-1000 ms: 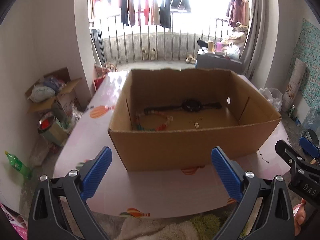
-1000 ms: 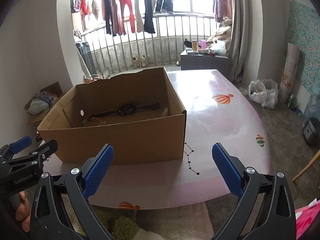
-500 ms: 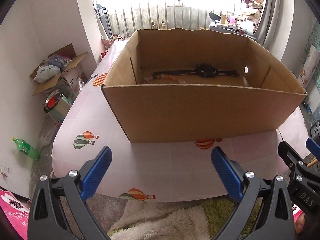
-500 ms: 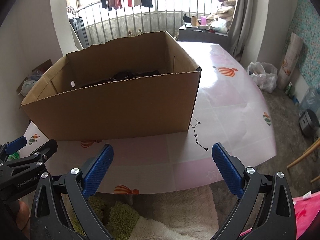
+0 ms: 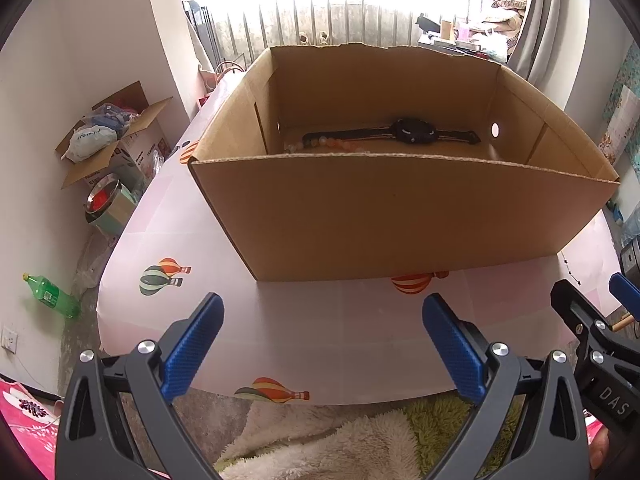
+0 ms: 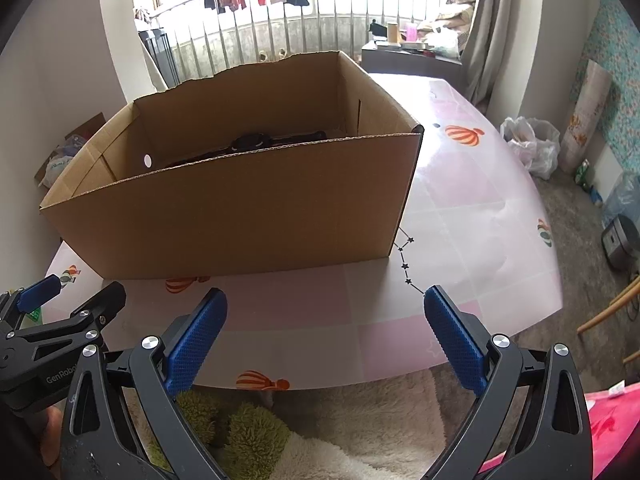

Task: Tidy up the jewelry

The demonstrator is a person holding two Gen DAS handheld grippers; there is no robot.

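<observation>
An open cardboard box [image 5: 400, 216] stands on the pink table [image 5: 320, 328]; it also shows in the right wrist view [image 6: 248, 216]. Inside it lie a black wristwatch [image 5: 412, 133], also seen in the right wrist view [image 6: 256, 141], and a pale orange bead bracelet [image 5: 332, 143]; the near wall hides most of the floor. My left gripper [image 5: 322, 334] is open and empty, low over the table's near edge in front of the box. My right gripper [image 6: 325, 330] is open and empty, level with it near the box's right corner.
The table [image 6: 460, 200] carries balloon prints and extends to the right of the box. Below its near edge lies a fluffy rug [image 6: 360, 420]. On the floor to the left are a cardboard carton [image 5: 112, 132], a metal pot [image 5: 106, 204] and a green bottle [image 5: 52, 294].
Both grippers have pulled back and dropped lower, so the box's near wall now hides more of its inside. Both stay open and empty.
</observation>
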